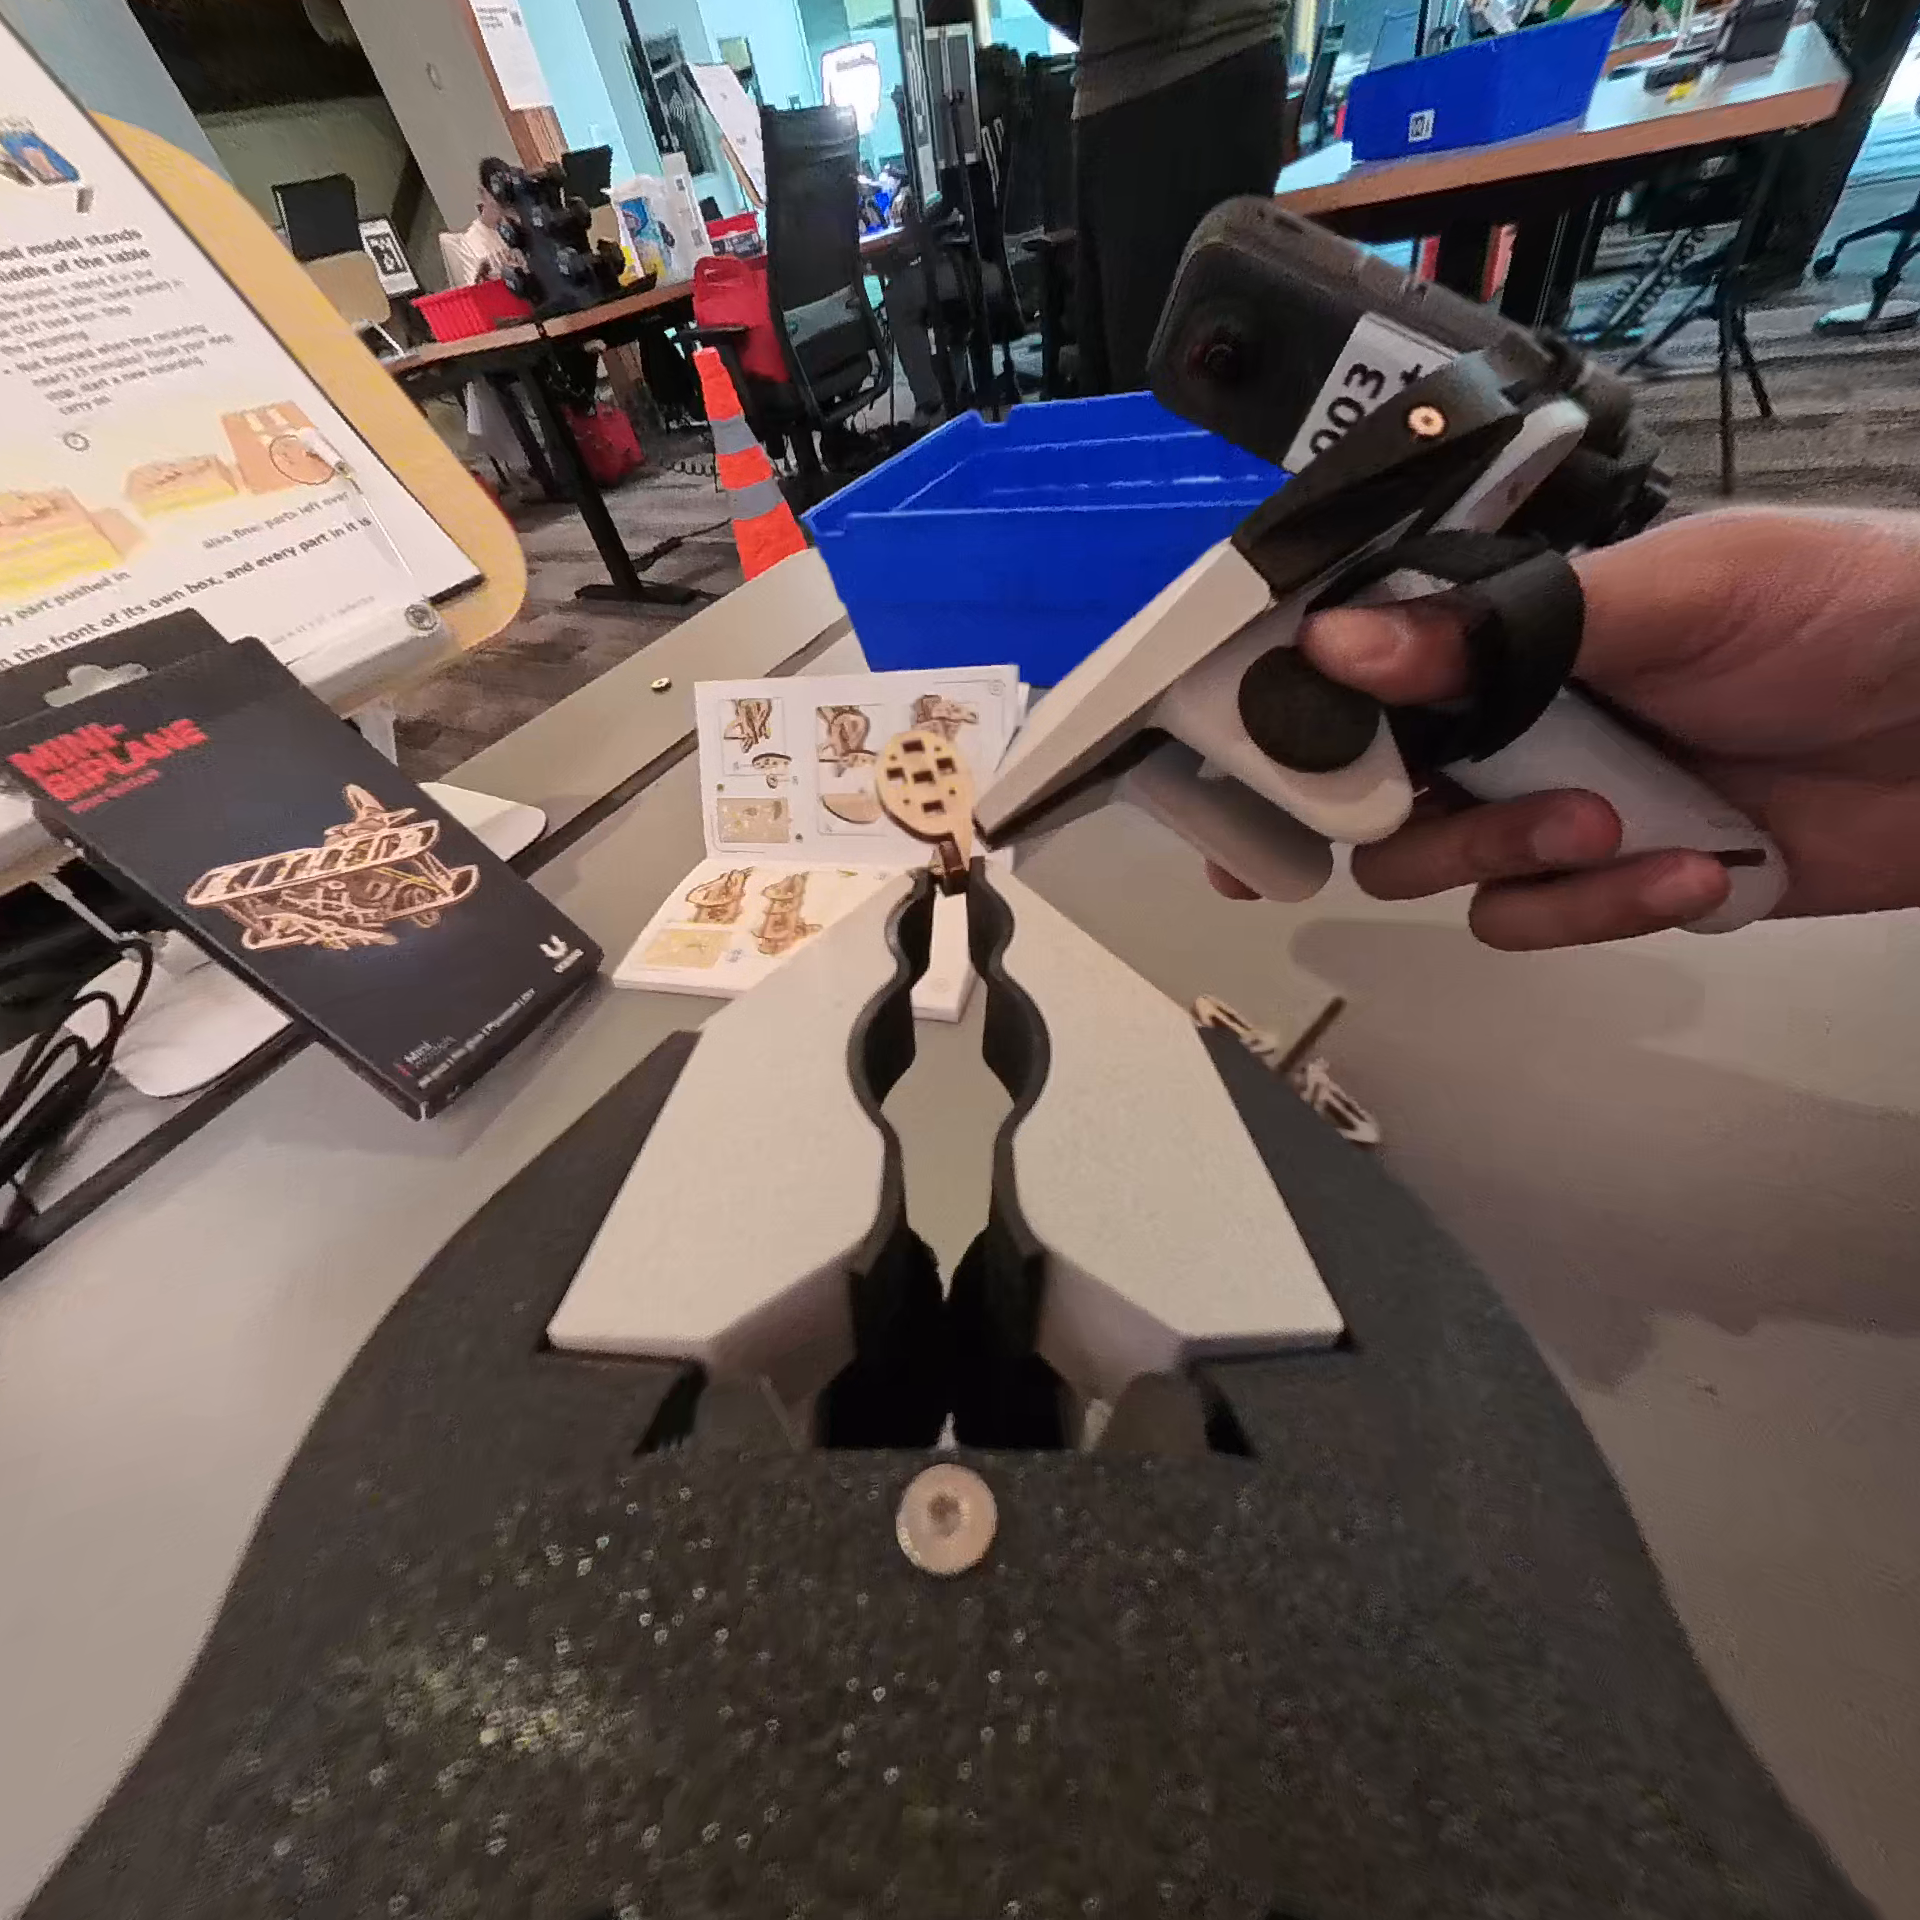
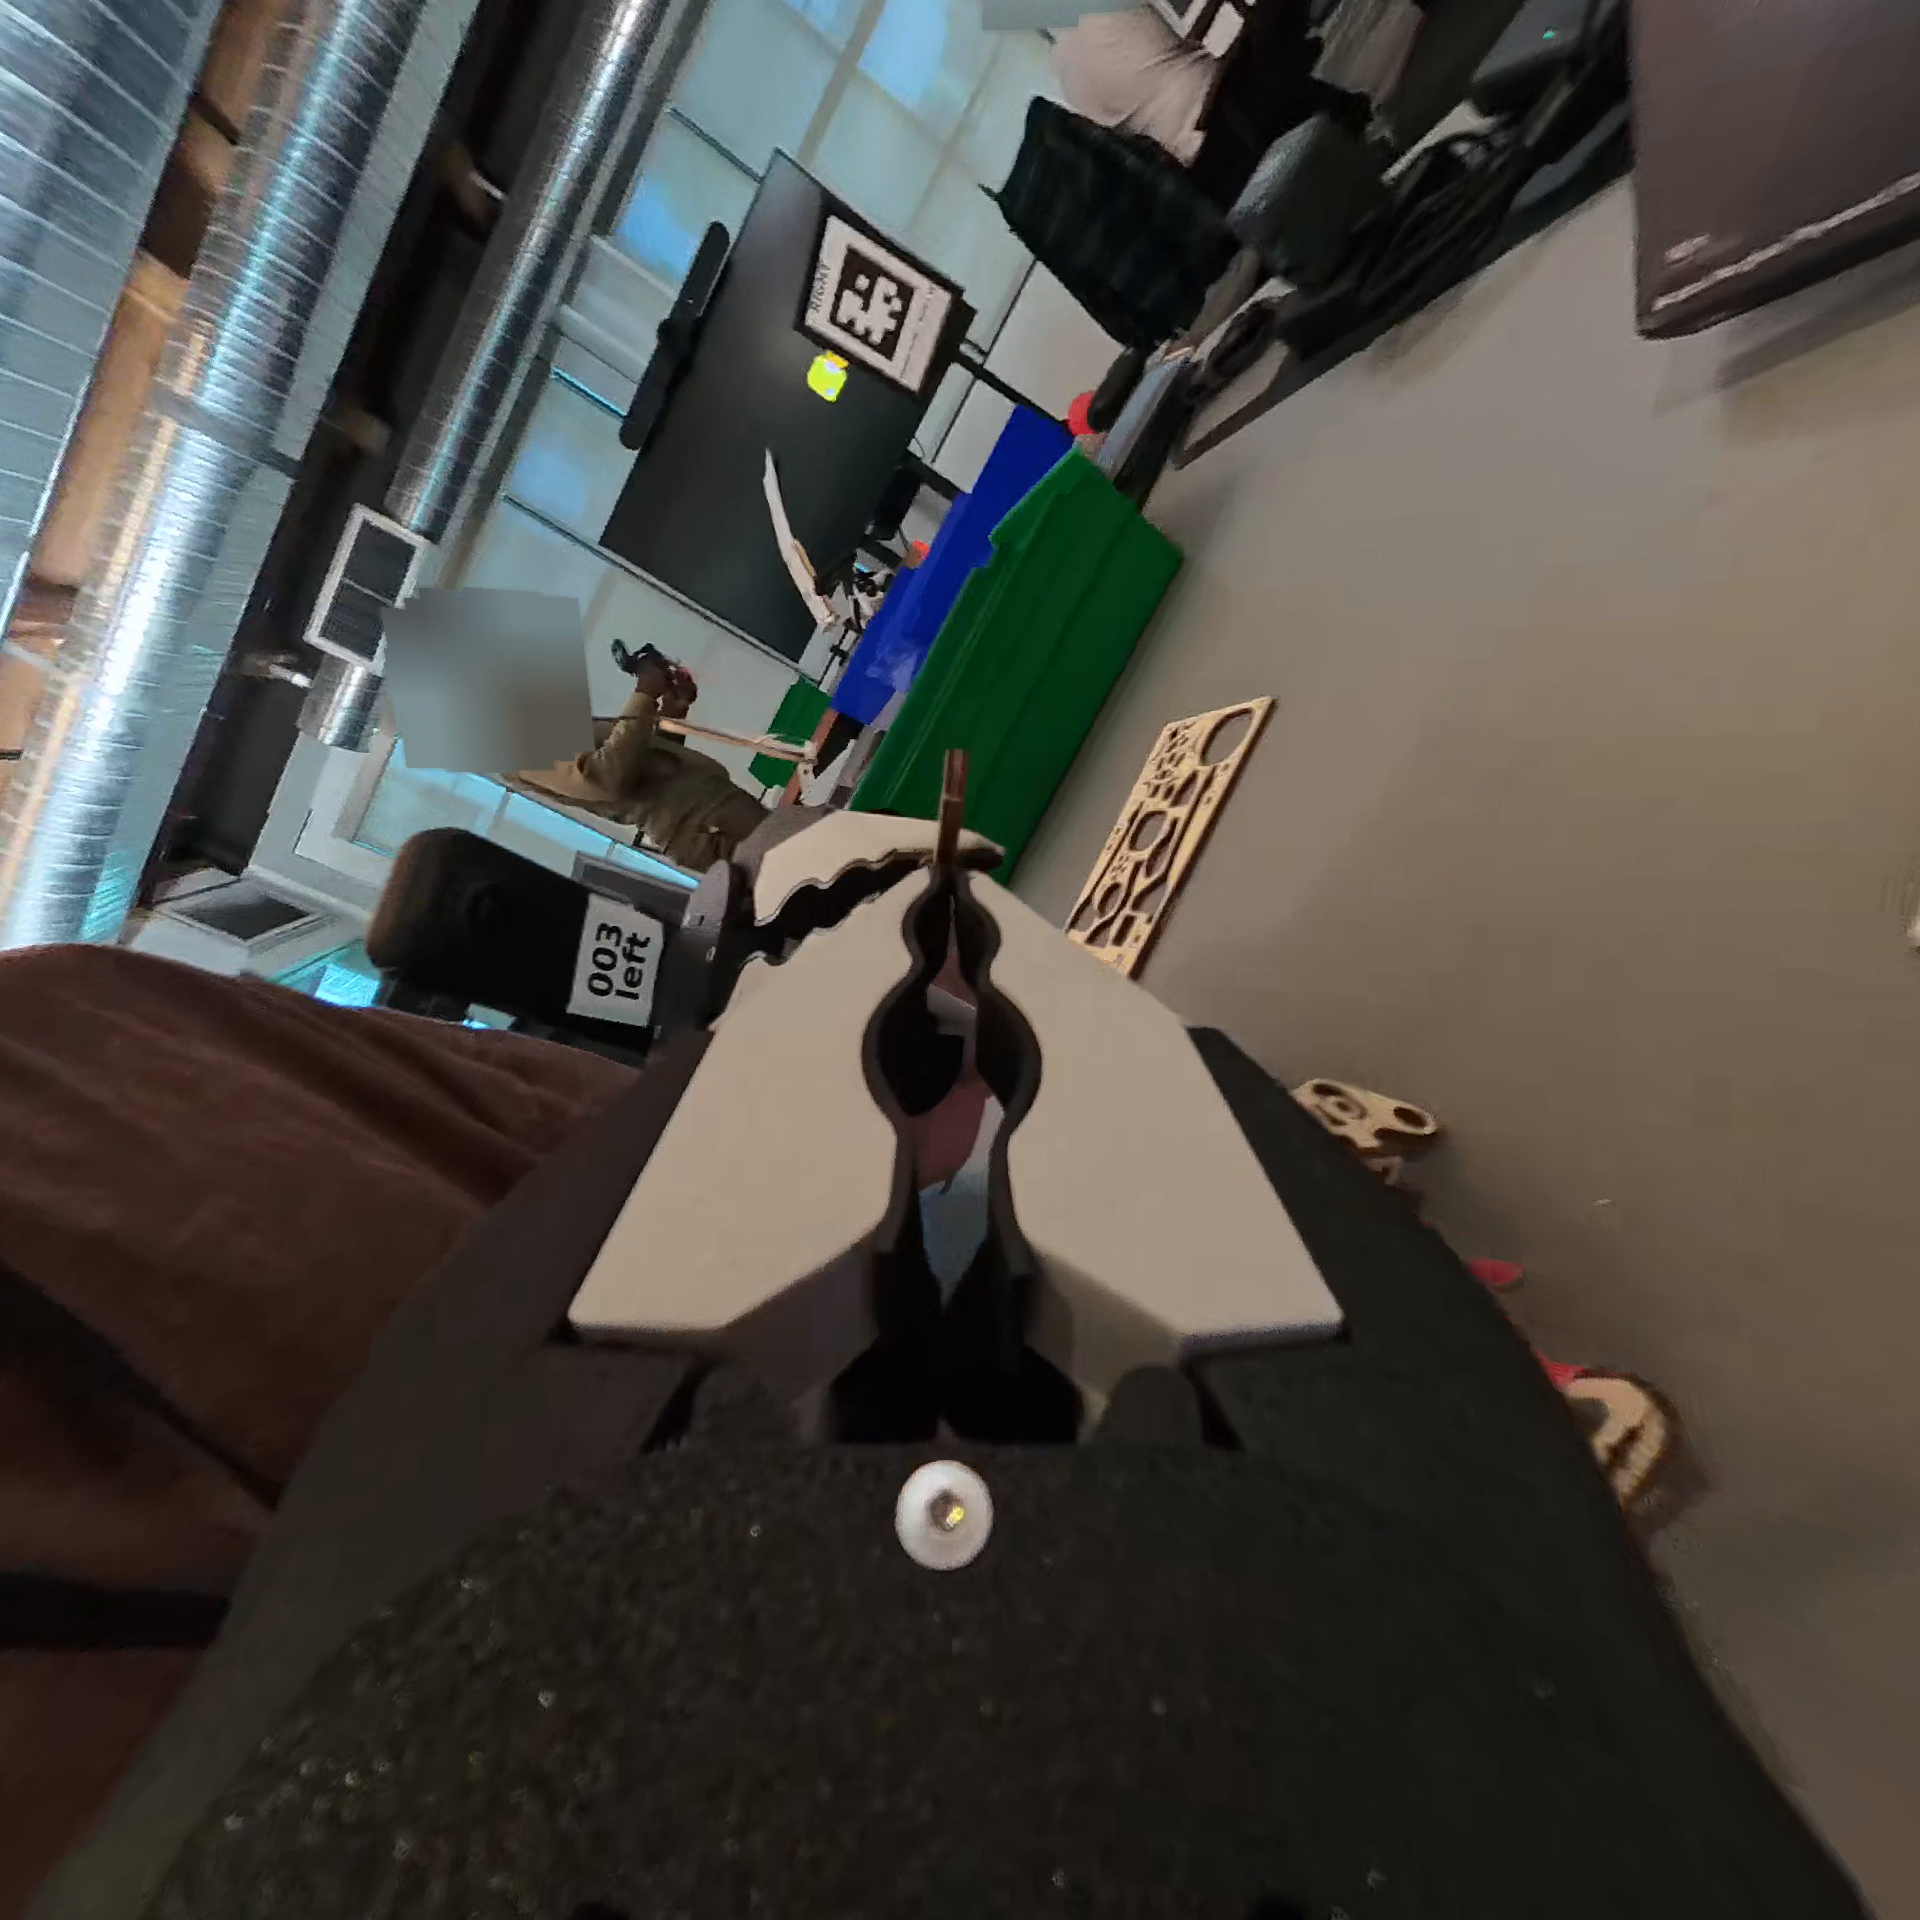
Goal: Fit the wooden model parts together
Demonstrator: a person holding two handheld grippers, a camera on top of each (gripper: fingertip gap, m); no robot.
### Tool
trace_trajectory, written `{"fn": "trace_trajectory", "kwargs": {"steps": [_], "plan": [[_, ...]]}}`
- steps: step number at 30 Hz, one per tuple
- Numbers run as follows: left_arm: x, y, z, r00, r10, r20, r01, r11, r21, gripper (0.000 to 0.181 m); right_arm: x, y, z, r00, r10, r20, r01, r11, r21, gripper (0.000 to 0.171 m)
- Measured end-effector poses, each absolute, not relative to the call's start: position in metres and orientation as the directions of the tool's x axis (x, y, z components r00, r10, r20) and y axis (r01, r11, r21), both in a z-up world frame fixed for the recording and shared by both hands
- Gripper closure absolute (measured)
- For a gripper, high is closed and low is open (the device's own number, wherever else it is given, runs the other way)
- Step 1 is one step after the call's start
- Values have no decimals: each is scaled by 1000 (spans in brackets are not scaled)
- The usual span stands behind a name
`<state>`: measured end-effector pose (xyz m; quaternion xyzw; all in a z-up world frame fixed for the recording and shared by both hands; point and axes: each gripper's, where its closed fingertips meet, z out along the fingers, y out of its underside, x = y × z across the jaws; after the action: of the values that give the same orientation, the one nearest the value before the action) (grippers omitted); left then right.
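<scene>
Both jaws pinched tight: left gripper (image 1: 948,871) grips the pale perforated oval wooden piece (image 1: 925,787), right gripper (image 2: 951,871) meets it, nipping something thin. Align squarely, press gently.

Even indoor light; my hand (image 1: 1714,727) throws a soft shadow on the table (image 1: 1558,1195) below it. Both views bend at the edges; the right one is tilted and smeared.

Stood in an open workshop: long wood-topped desks (image 1: 1558,156), black office chairs (image 1: 821,281), an orange striped traffic cone (image 1: 746,468), silver ceiling ducts (image 2: 125,416), pale glazed walls (image 2: 727,94).
</scene>
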<state>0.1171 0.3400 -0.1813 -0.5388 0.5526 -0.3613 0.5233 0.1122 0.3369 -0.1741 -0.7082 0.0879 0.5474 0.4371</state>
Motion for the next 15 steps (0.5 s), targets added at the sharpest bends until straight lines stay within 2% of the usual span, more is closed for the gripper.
{"fn": "trace_trajectory", "kwargs": {"steps": [5, 7, 15], "plan": [[128, 366, -178, 146, -971, -192, -176, 165, -970, 178, 126, 365, -181, 475, 304, -826, -621, -550, -559, 157], [131, 373, -181, 145, -976, -160, -168, 135, -976, 178, 128, 372, -180, 493, 293, -819, -629, -530, -569, 167], [127, 390, -192, 183, -981, -66, -128, 43, -991, 178, 120, 388, -184, 437, 274, -857, -675, -529, -514, 161]]}}
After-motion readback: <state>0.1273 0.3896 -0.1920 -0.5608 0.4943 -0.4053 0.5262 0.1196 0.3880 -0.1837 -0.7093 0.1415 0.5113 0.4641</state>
